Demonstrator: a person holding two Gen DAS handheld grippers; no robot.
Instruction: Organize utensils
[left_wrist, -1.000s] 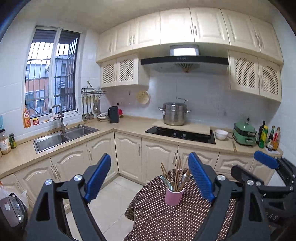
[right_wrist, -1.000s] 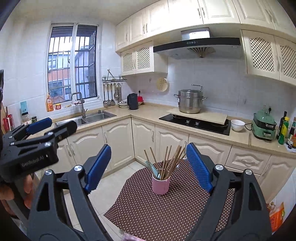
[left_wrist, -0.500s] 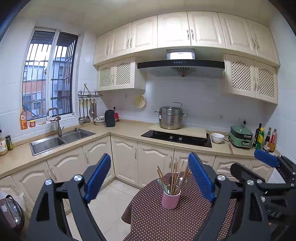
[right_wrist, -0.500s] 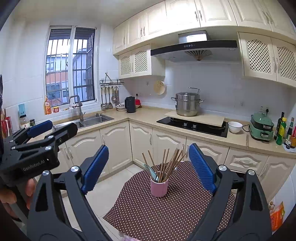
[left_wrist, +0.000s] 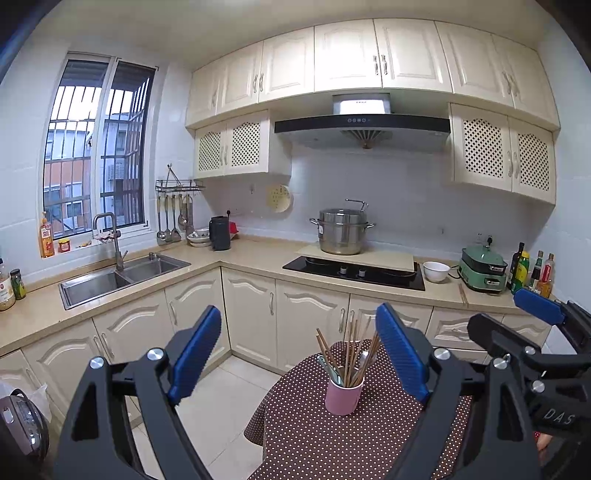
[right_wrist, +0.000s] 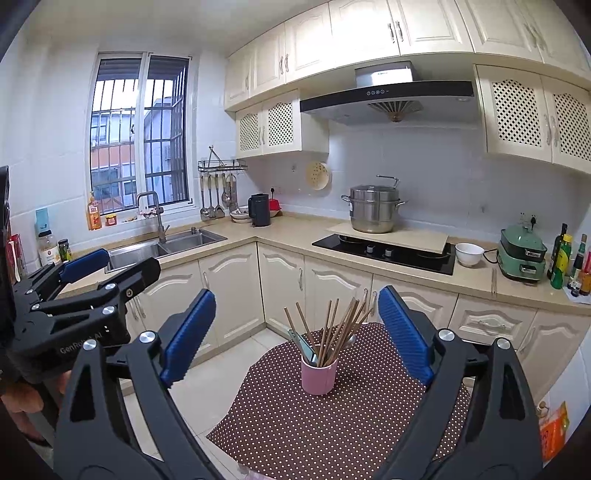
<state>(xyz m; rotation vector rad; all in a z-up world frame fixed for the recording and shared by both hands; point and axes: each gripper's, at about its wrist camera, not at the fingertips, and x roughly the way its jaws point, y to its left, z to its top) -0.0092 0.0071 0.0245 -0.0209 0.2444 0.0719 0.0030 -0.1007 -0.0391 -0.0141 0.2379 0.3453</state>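
Cream kitchen cabinets and a steel pot (left_wrist: 342, 232) on the hob stood behind a table (right_wrist: 295, 417) with a brown polka-dot cloth. A pink cup (right_wrist: 319, 373) of wooden chopsticks (right_wrist: 334, 330) stood upright on it. Both the left gripper (left_wrist: 298, 352) and the right gripper (right_wrist: 297, 336) hung above it, jaws wide apart, holding nothing

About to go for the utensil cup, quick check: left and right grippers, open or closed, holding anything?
Left gripper: open, holding nothing.
Right gripper: open, holding nothing; pink cup of chopsticks sits untouched ahead.
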